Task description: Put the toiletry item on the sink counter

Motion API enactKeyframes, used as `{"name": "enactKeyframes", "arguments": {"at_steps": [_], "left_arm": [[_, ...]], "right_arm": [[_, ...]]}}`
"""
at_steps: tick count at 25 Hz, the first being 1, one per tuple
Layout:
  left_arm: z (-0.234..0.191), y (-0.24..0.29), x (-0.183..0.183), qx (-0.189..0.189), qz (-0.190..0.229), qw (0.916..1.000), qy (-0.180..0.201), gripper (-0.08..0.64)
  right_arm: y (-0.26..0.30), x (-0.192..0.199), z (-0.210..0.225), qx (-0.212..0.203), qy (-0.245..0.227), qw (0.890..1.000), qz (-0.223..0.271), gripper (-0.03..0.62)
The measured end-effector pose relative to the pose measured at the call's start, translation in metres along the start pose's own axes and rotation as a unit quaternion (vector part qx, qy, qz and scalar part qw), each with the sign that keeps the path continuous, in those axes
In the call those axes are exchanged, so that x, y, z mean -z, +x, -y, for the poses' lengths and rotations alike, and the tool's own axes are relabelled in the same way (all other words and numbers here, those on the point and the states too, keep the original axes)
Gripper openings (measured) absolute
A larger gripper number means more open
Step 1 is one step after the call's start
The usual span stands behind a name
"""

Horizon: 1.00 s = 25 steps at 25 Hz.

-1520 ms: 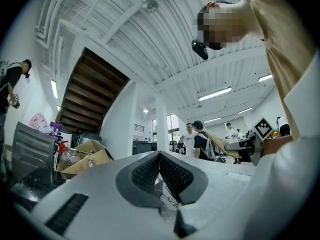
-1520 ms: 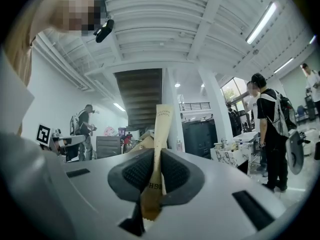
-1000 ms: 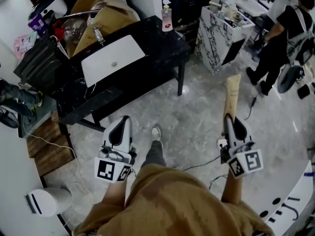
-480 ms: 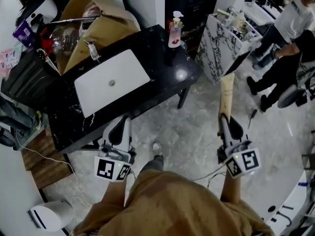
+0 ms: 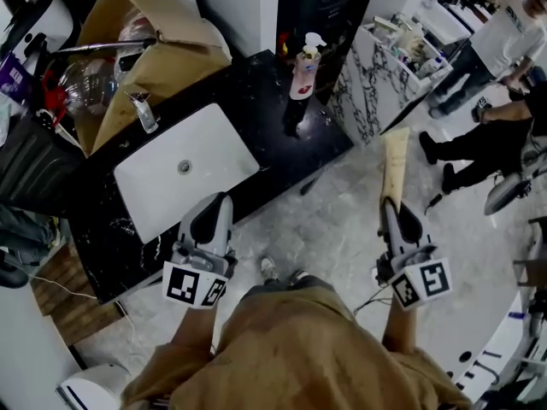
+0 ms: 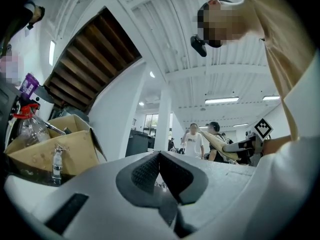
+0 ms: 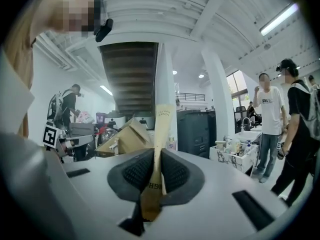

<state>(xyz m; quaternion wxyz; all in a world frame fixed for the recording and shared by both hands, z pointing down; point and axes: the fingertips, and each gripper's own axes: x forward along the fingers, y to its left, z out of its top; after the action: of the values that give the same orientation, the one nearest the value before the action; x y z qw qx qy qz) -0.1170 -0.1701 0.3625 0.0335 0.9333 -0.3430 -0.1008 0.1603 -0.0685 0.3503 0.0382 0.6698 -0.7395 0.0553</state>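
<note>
A long cream-coloured tube (image 5: 395, 166) sticks out forward from my right gripper (image 5: 394, 205), whose jaws are shut on its lower end. The right gripper view shows the tube (image 7: 161, 124) pinched between the two dark pads. It hangs over the marble floor, right of the black sink counter (image 5: 265, 114). My left gripper (image 5: 211, 207) is shut with nothing in it, just past the counter's near edge beside the white basin (image 5: 184, 169); in the left gripper view the left gripper (image 6: 159, 156) has its pads meeting.
A pump bottle (image 5: 304, 67) stands at the counter's far right corner. A small clear bottle (image 5: 144, 114) and a cardboard box (image 5: 141, 54) sit behind the basin. A marble-patterned stand (image 5: 376, 75) with toiletries is to the right. People stand at the far right (image 5: 500, 41).
The view has closed in on the counter, which sits lower and nearer in the head view. Both grippers keep their places in the view, the tube still held.
</note>
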Motion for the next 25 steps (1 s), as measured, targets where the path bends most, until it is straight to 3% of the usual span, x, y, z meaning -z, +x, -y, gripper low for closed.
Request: {"name": "enactKeyframes", "arguments": {"at_steps": [8, 16, 25], "left_arm": [[-0.011, 0.055, 0.001, 0.004, -0.004, 0.9999, 0.009, 0.005], [-0.021, 0.106, -0.021, -0.04, 0.013, 0.9976, 0.055, 0.005], [-0.029, 0.12, -0.011, -0.083, 0.001, 0.9946, 0.061, 0.005]], "right_arm": [[0.059, -0.009, 0.031, -0.017, 0.004, 1.0, 0.01, 0.04], [0.13, -0.021, 0.064, -0.079, 0.001, 0.997, 0.027, 0.04], [0.177, -0.001, 0.072, -0.124, 0.001, 0.992, 0.003, 0.04]]}}
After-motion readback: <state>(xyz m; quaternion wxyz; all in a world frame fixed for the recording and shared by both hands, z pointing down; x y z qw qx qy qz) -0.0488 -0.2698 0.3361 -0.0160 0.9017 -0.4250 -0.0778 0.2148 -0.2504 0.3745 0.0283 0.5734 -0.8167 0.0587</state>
